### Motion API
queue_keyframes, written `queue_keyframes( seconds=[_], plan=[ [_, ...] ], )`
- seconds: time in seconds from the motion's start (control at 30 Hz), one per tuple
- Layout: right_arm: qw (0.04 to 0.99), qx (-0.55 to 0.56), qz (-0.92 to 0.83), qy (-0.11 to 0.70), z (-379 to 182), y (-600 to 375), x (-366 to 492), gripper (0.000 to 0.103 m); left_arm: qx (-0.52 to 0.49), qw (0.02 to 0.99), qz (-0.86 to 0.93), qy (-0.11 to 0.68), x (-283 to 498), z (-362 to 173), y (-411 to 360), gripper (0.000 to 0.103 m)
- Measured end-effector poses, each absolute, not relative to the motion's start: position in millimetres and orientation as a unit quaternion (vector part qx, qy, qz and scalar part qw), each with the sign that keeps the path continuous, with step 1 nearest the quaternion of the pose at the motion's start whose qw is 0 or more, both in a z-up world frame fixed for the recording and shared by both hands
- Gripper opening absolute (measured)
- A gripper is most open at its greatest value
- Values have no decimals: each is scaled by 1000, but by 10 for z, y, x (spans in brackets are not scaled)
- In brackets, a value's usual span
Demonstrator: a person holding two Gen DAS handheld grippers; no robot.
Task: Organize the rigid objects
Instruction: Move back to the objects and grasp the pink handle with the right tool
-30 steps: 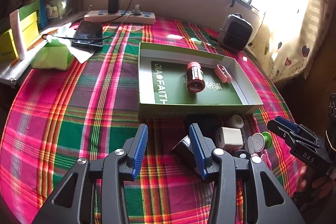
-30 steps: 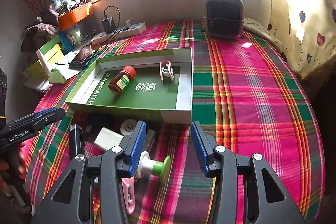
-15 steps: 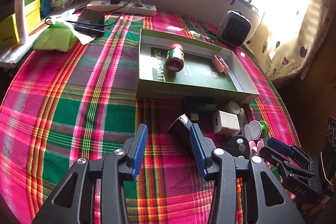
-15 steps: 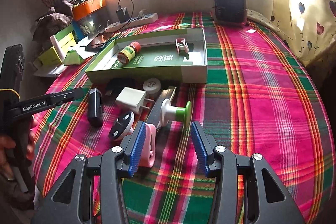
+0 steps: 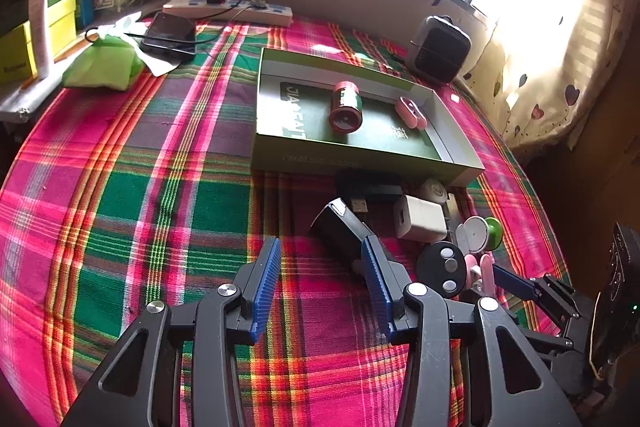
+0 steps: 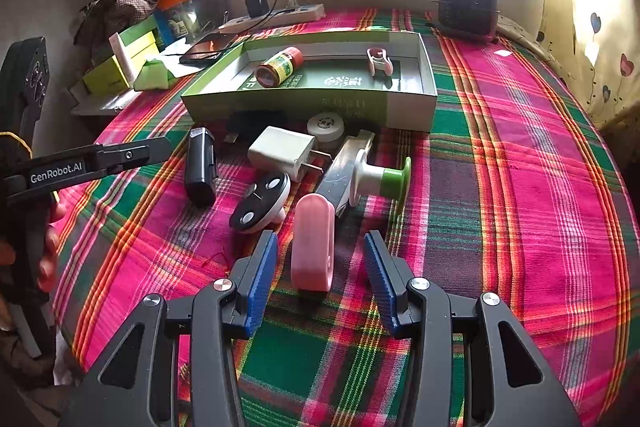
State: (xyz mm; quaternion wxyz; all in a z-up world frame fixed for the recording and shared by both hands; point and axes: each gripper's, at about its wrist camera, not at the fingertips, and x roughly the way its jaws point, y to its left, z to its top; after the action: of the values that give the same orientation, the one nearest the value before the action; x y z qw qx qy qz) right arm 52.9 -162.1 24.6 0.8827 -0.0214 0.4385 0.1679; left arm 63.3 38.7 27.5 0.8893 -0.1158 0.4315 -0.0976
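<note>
The right claw stands half open over the plaid table, a pink clip lying between its pads but untouched. The left claw is likewise half open and empty — a black block lies just beyond its right pad. Farther out a charger, a green-capped spool and a round black remote crowd before the green tray — inside it, a red jar and another clip.
</note>
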Motion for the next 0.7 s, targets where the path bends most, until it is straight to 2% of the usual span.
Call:
queue_keyframes(
  seconds=[0.1, 0.27, 0.33, 0.4, 0.47, 0.7],
  plan=[
    [887, -57, 148, 434, 208, -1576, 518, 46, -112, 888, -101, 435, 636, 269, 319, 43],
    [888, -45, 147, 435, 213, -1649, 527, 46, -104, 885, -111, 439, 643, 263, 205, 45],
    [889, -44, 143, 433, 215, -1657, 525, 41, -102, 886, -110, 440, 644, 268, 172, 45],
    [890, -41, 140, 432, 221, -1681, 525, 26, -99, 885, -107, 443, 652, 263, 141, 45],
    [890, -35, 140, 432, 224, -1710, 527, 20, -91, 885, -103, 444, 655, 255, 101, 45],
    [892, -33, 143, 428, 223, -1748, 489, 19, -83, 883, -95, 453, 656, 210, -15, 46]
  ],
)
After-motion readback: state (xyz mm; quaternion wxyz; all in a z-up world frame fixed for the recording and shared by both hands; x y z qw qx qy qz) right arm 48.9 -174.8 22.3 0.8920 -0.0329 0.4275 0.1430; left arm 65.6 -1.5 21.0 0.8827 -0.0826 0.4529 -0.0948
